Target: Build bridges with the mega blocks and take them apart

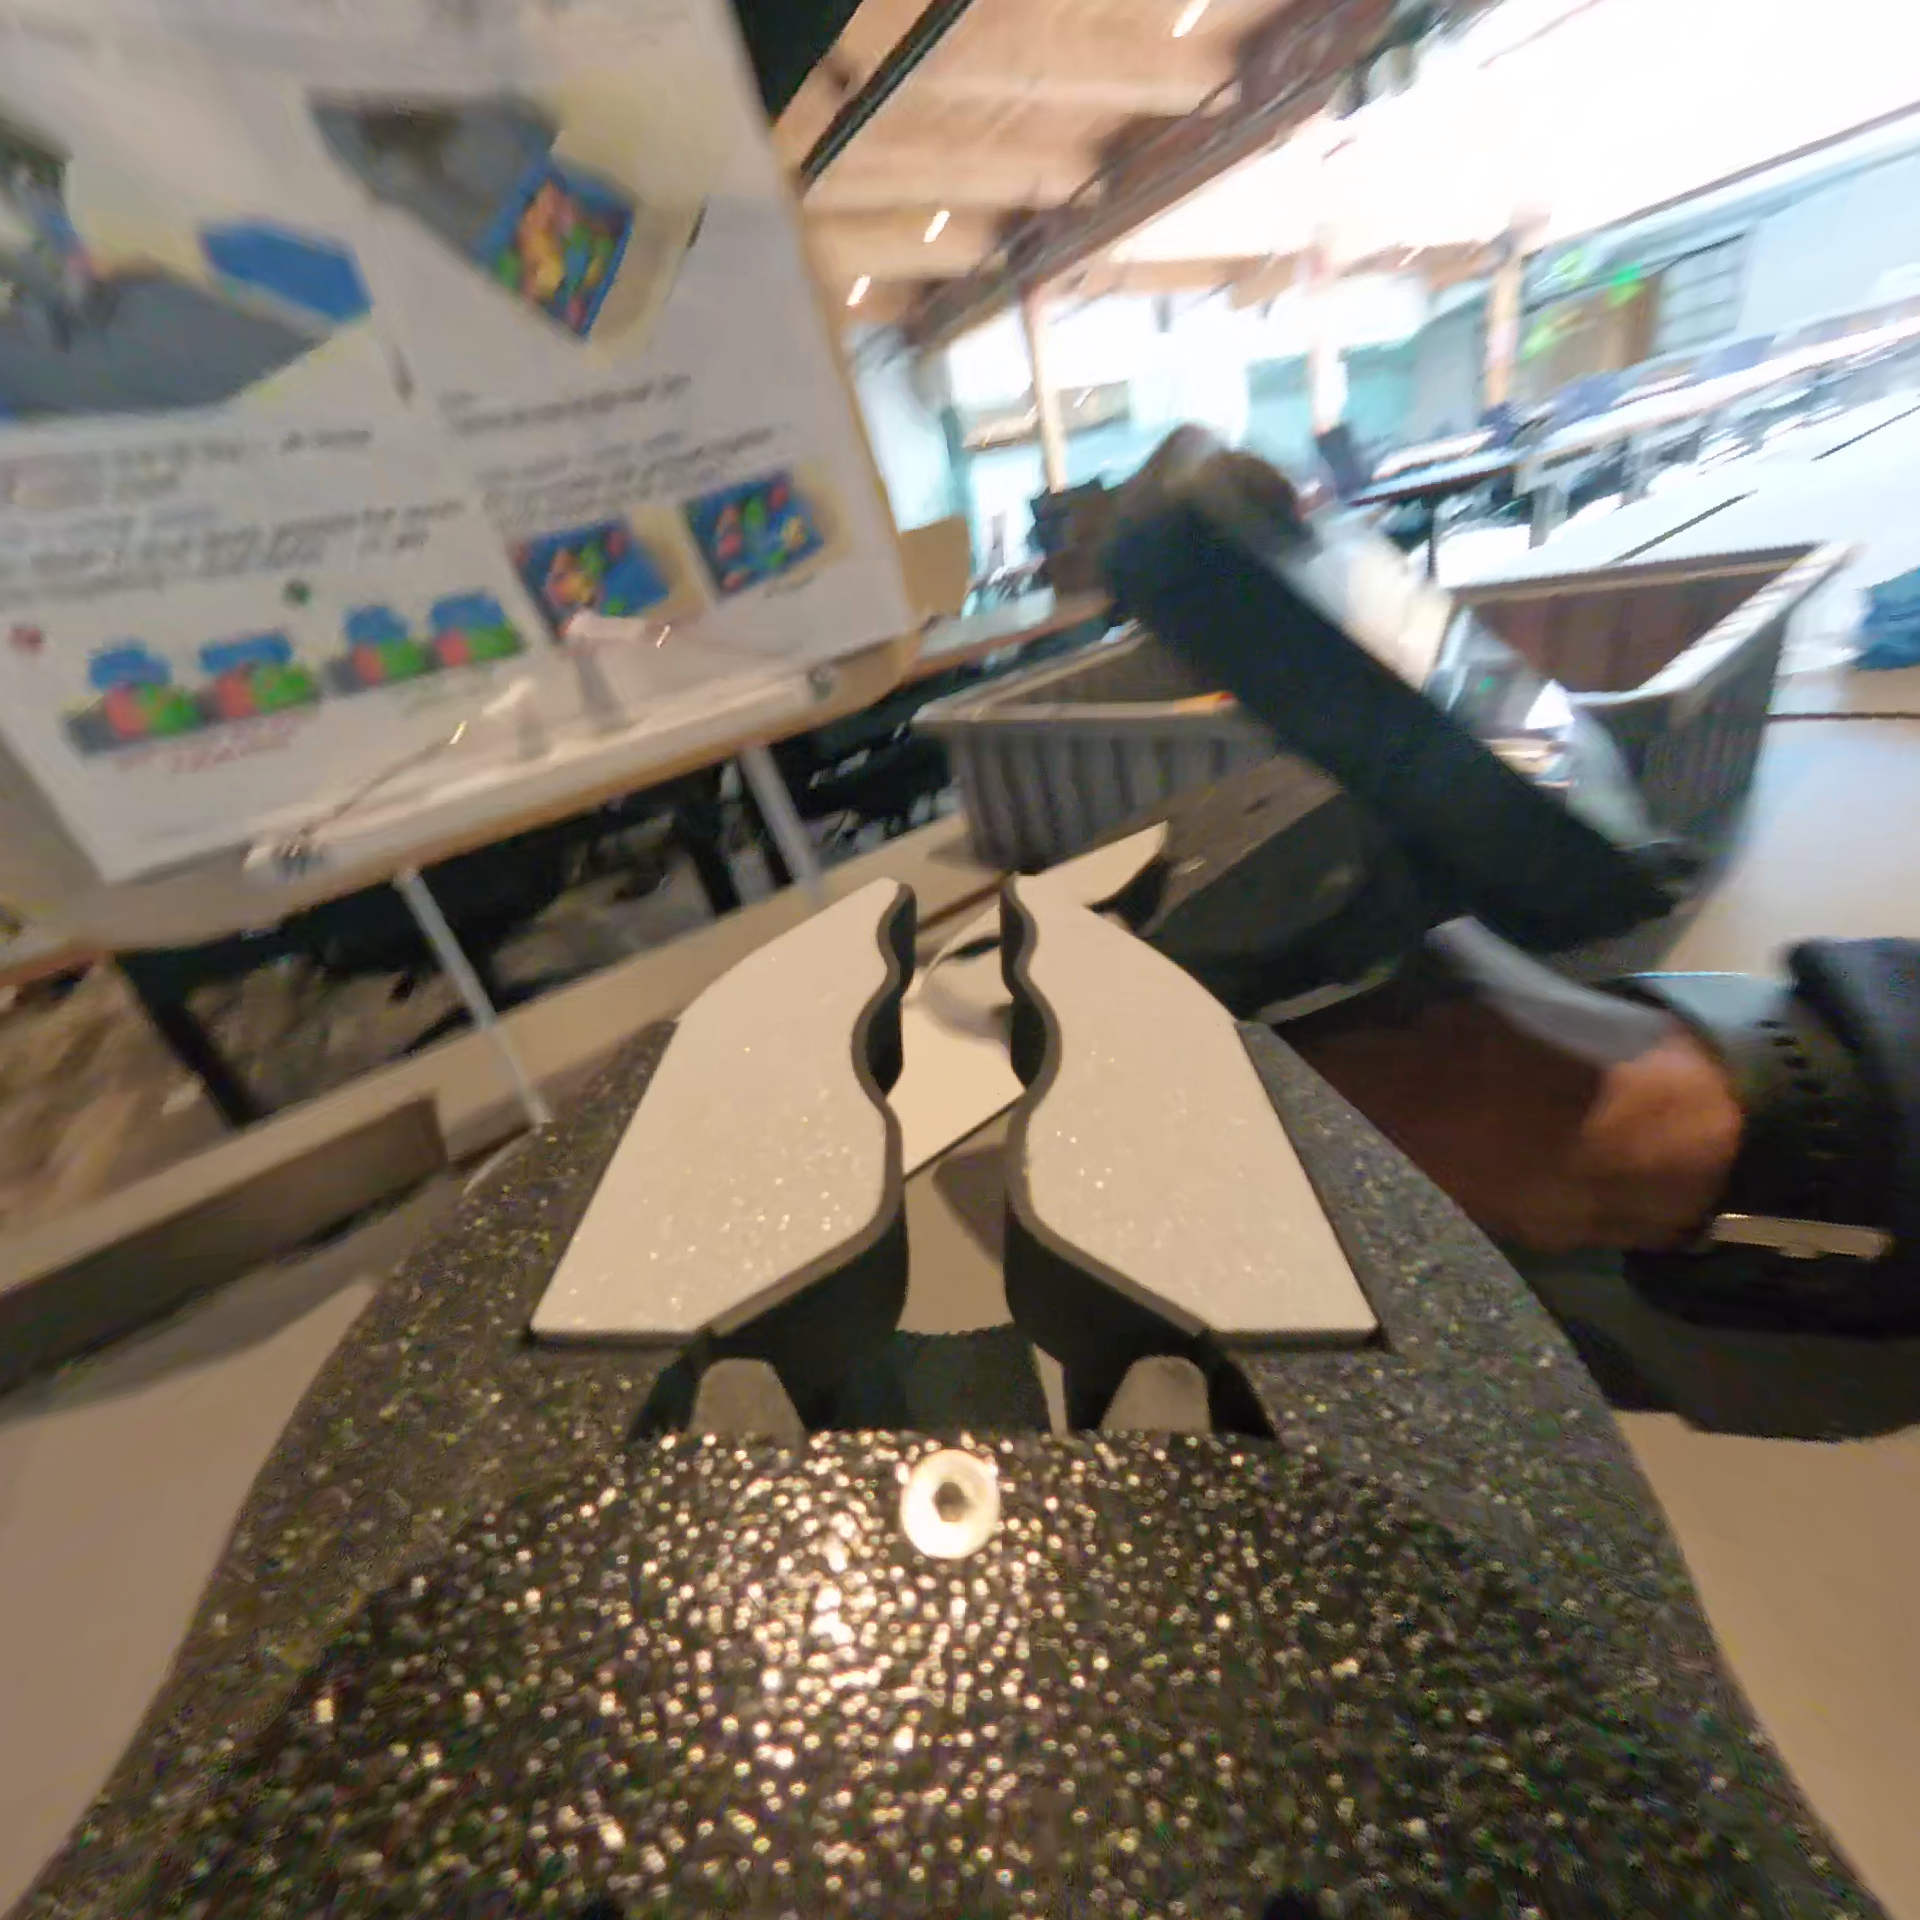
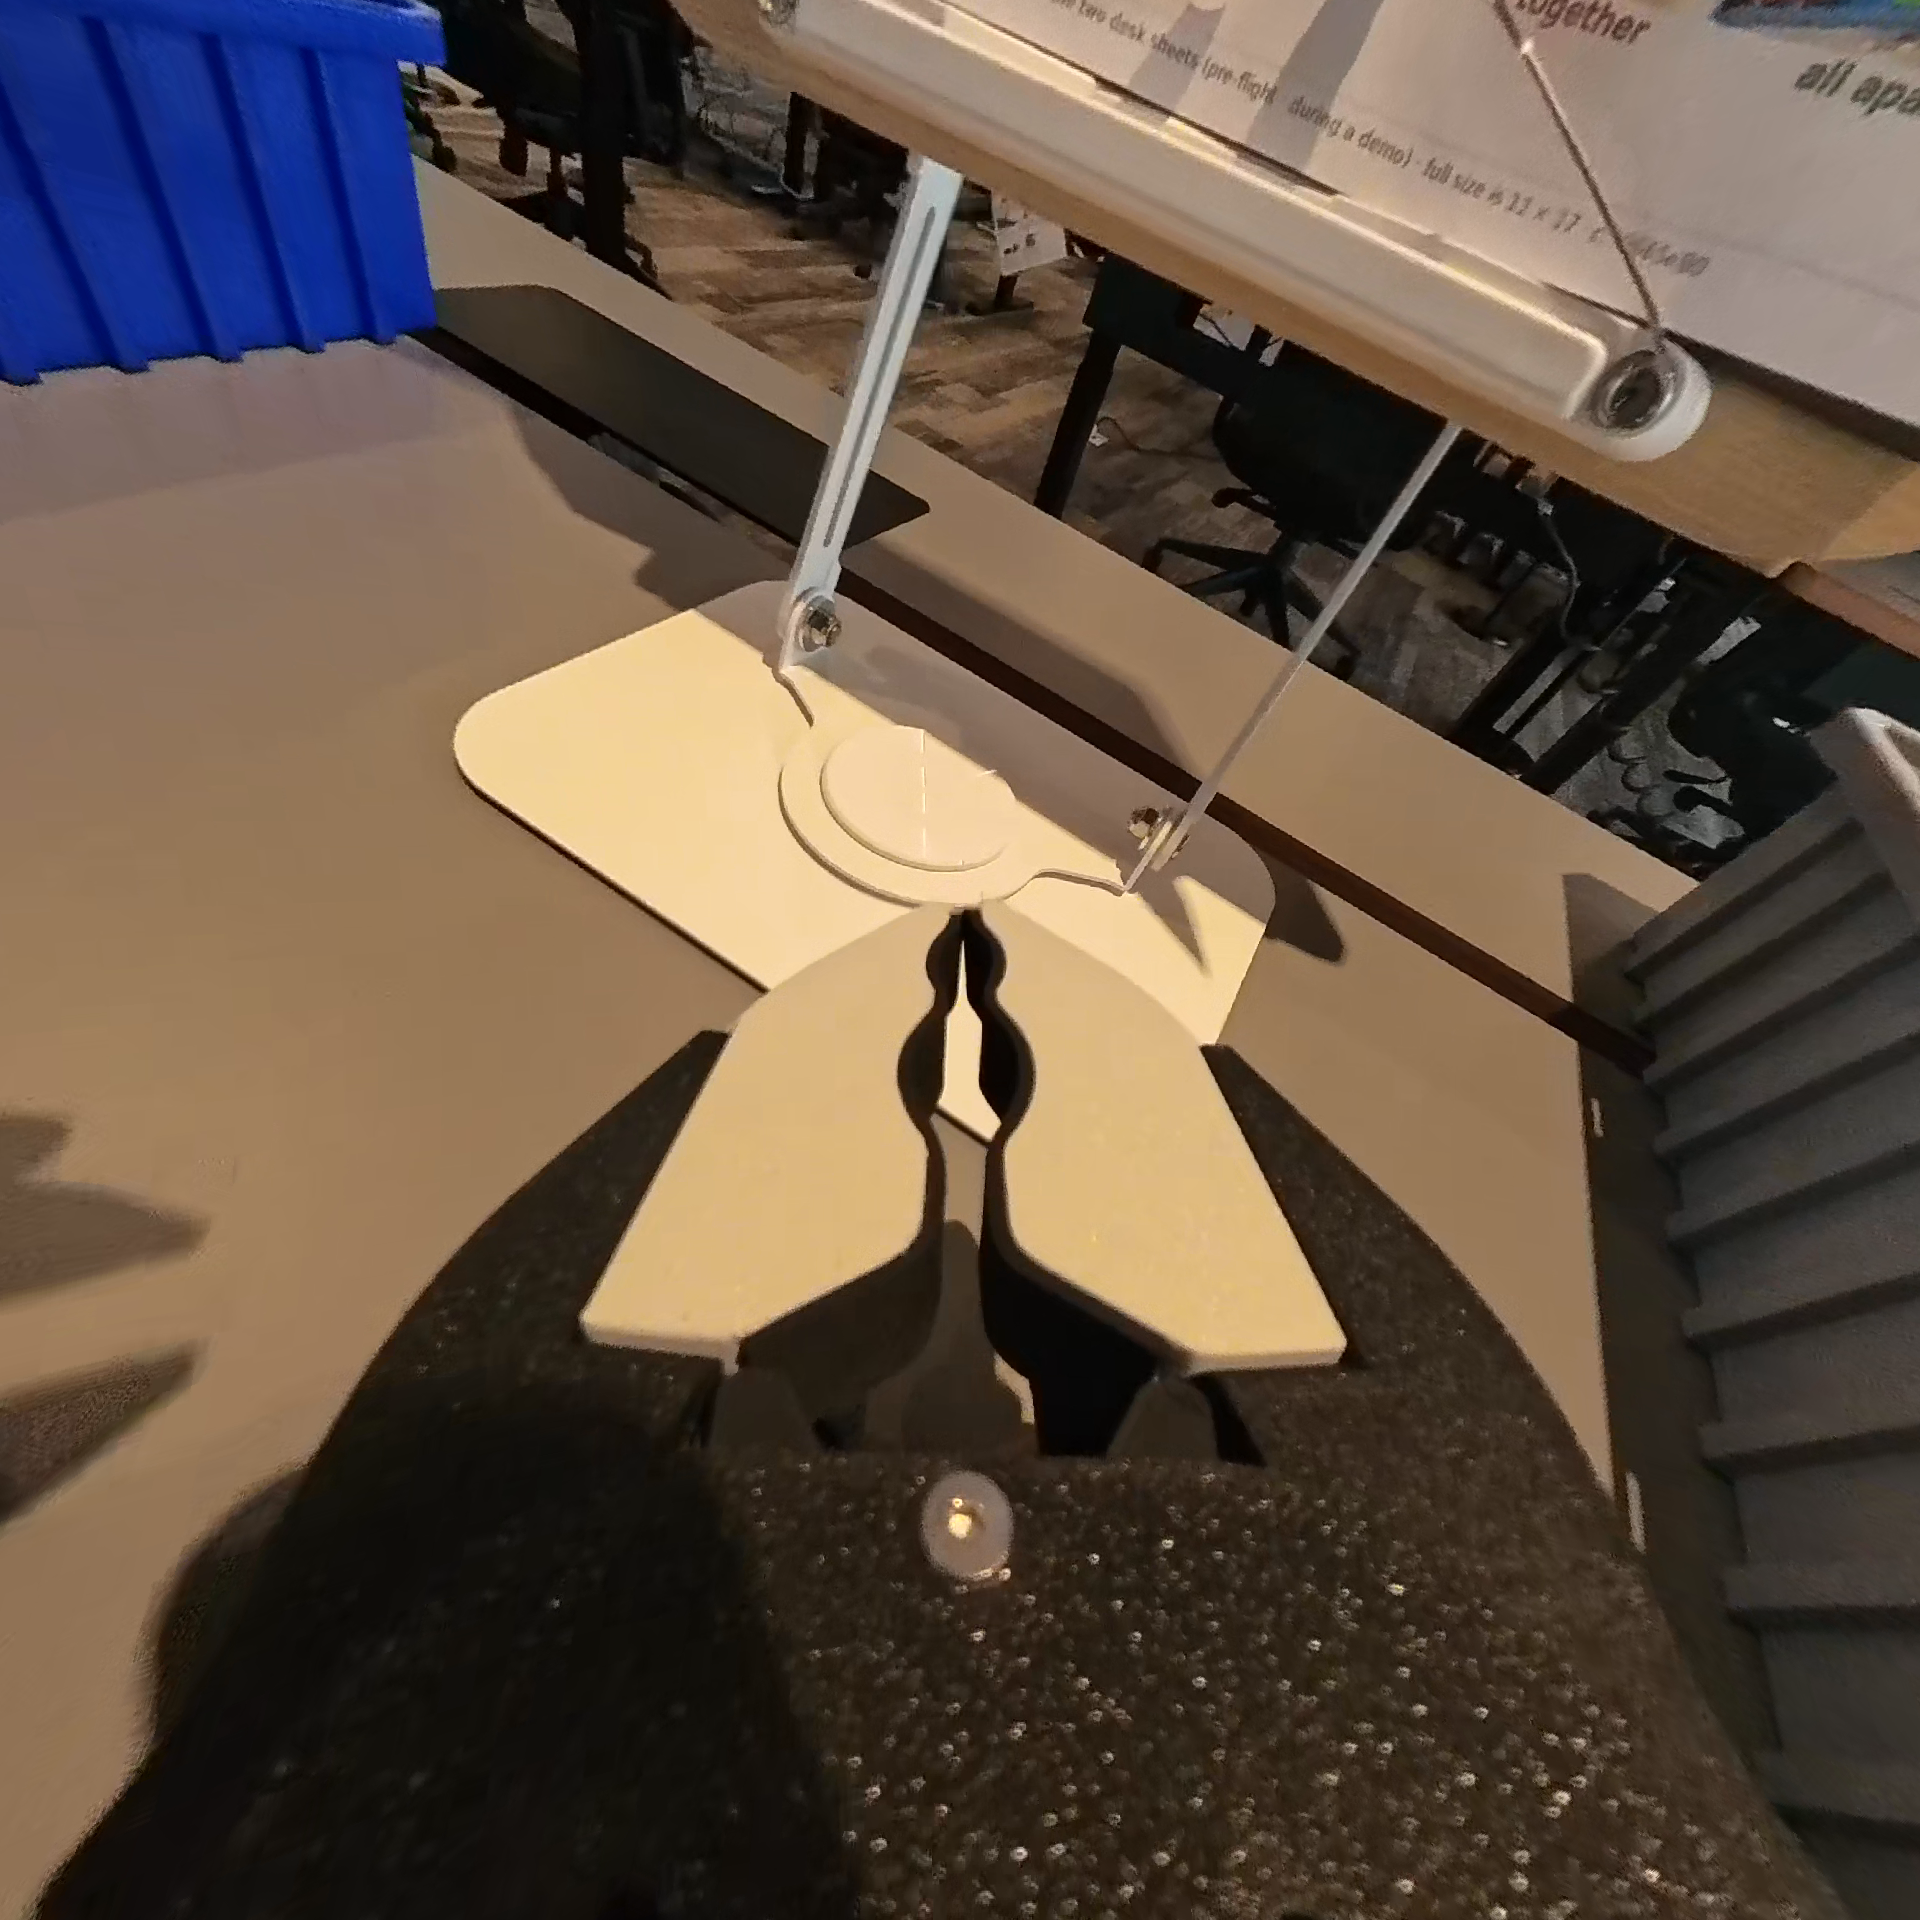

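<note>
Ahead of right gripper [image 2: 964, 925]: white stand base [image 2: 644, 769] and two struts [image 2: 883, 416] block | left: bare tabletop [image 2: 260, 675] passable, blue bin [image 2: 197, 177] at far edge | right: grey bin [image 2: 1787, 1143] wall obstructs.

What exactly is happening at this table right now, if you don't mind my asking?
A person holds a gripper in each hand, and neither holds anything. The left gripper is slightly open and raised, facing an instruction board. The right gripper is shut, its tips over the board's white stand base on the table. A blue bin and a grey bin sit nearby. No blocks are in view.
</note>
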`<state>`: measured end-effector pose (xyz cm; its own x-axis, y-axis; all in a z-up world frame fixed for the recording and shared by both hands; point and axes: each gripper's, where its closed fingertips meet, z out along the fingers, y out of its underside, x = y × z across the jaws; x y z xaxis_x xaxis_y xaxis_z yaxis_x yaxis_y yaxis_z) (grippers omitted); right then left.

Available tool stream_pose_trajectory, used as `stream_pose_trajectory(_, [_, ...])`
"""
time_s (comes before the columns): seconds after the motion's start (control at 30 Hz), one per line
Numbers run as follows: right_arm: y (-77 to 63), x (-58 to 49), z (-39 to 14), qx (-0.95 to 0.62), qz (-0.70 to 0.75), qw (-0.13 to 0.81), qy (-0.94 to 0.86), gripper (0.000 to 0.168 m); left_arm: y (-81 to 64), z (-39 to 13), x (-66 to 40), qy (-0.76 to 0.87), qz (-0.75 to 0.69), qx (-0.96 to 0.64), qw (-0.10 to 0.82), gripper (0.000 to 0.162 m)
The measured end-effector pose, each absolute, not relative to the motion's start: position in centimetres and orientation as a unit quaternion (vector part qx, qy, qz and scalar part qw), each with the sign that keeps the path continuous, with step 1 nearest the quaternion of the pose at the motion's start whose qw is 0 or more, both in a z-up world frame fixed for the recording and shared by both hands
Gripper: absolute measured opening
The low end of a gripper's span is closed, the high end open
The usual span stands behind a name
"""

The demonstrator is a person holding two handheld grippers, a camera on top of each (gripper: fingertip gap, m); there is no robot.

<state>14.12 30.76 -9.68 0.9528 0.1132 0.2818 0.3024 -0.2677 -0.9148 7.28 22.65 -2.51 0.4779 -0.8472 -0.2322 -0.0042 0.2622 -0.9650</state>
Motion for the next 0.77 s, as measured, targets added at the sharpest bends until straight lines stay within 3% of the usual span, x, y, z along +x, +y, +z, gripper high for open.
stream_pose_trajectory(0.27, [31.1, 13.6, -10.5, -0.801, -0.107, 0.568, -0.156, 0.000, 11.9, 1.5, 8.9, 0.466, -0.416, -0.296, 0.722, 0.019])
stream_pose_trajectory(0.4, [31.2, 13.4, -10.9, -0.803, -0.120, 0.559, -0.169, 0.000, 6.8, 1.4, 10.2, 0.522, -0.393, -0.210, 0.727, 0.018])
stream_pose_trajectory(0.77, [31.3, 12.8, -11.5, -0.804, -0.149, 0.540, -0.200, 0.001, 6.0, -1.5, 12.7, 0.590, -0.309, -0.219, 0.713, 0.019])
